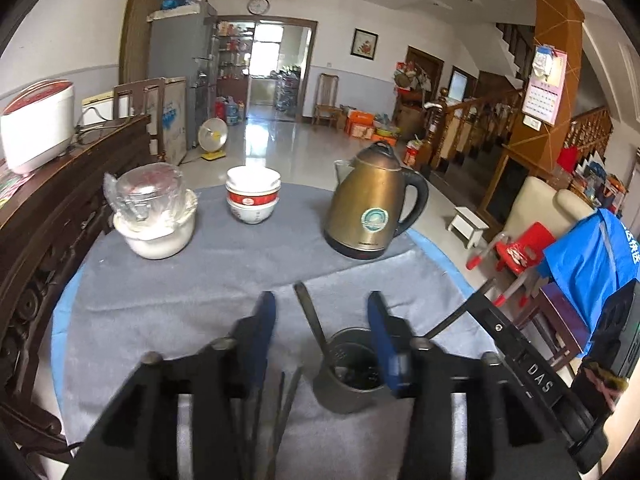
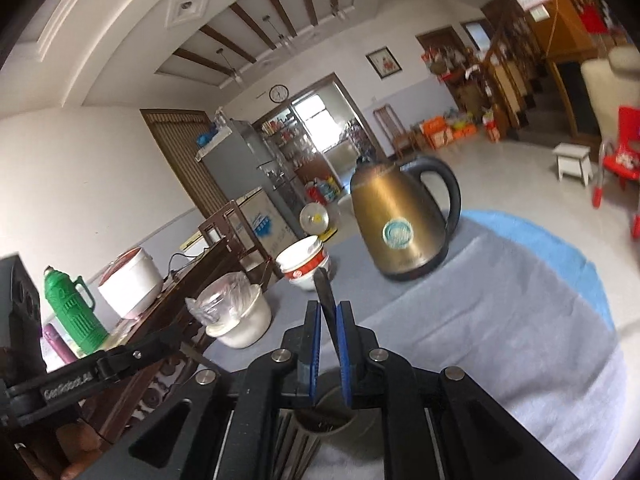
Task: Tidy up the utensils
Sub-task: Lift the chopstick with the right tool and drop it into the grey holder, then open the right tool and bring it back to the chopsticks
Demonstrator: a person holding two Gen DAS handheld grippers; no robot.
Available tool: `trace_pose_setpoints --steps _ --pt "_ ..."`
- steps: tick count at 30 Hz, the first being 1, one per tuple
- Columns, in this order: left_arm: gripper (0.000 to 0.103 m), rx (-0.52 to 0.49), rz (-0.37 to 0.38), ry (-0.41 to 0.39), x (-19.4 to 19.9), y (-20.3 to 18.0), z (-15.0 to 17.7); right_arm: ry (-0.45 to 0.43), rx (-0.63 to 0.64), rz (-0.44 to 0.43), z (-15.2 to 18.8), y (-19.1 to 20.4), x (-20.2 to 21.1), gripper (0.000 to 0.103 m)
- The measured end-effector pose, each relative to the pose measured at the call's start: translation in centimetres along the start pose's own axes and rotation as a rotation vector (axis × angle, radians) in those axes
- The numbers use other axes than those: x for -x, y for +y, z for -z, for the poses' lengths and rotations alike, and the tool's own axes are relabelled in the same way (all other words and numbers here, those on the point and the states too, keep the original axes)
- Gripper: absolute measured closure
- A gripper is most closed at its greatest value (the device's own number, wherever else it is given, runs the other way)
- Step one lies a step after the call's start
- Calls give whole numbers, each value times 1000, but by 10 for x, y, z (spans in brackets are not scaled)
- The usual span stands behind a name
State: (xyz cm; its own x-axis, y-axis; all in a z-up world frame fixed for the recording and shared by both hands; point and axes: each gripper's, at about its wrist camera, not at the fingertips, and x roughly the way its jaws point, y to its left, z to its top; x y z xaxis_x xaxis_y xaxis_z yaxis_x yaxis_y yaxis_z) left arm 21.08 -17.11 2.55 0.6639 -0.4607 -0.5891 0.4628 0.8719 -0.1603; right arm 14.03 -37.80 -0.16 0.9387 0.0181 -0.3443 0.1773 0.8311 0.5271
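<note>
Nearest in the left wrist view: left gripper (image 1: 322, 316) with blue pads spread apart, nothing pinched between them. Just under and between the fingers, a dark metal utensil holder (image 1: 347, 376) standing upright on the grey tablecloth (image 1: 160, 304), one dark utensil handle (image 1: 310, 316) leaning out of it toward the left pad. Below, near the frame bottom, several thin dark utensils (image 1: 280, 412) lying on the cloth, blurred, kind not clear.

In the right wrist view: right gripper (image 2: 328, 312) with blue pads pressed together on a flat dark utensil handle (image 2: 325, 294) that sticks up past the fingertips. Directly beneath, the same holder (image 2: 320, 420), rim partly hidden by the gripper body.

Farther across the table: white pot (image 1: 158, 236) with a clear plastic-wrapped container on top at the left, stacked red-and-white bowls (image 1: 253, 194) in the middle, bronze electric kettle (image 1: 372, 208) at the right, all well apart from the holder. Blue table edge (image 2: 560, 240) showing past the cloth.

Beyond, on a dark wooden sideboard (image 1: 52, 208), a white rice cooker (image 1: 38, 124); a green thermos (image 2: 72, 312) seen in the right view.
</note>
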Motion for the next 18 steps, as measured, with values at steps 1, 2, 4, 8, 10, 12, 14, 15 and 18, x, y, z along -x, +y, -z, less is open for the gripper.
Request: trace_pose_setpoints --steps 1,2,4,8,10,12,14,15,18 --pt "53 1 -6 -1 2 2 3 3 -8 -1 3 0 0 92" --pt "53 4 -10 -1 5 5 7 6 -11 -2 6 -1 2 92" --pt "51 15 -20 1 10 12 15 7 -11 -7 13 -2 8 92" --pt "47 57 -53 20 17 30 34 0 -5 -11 21 -3 16 92" --pt "46 70 -76 35 20 40 44 1 -3 -11 25 -4 20 92" --pt "46 78 -104 54 20 50 52 7 -5 -16 28 -3 23 92" --pt "46 99 -118 74 22 61 60 11 5 -22 31 -3 27 92" --pt "46 110 -126 85 23 67 65 14 19 -20 35 -3 31 92" --pt "46 122 -147 107 26 80 79 30 44 -35 44 -2 37 92"
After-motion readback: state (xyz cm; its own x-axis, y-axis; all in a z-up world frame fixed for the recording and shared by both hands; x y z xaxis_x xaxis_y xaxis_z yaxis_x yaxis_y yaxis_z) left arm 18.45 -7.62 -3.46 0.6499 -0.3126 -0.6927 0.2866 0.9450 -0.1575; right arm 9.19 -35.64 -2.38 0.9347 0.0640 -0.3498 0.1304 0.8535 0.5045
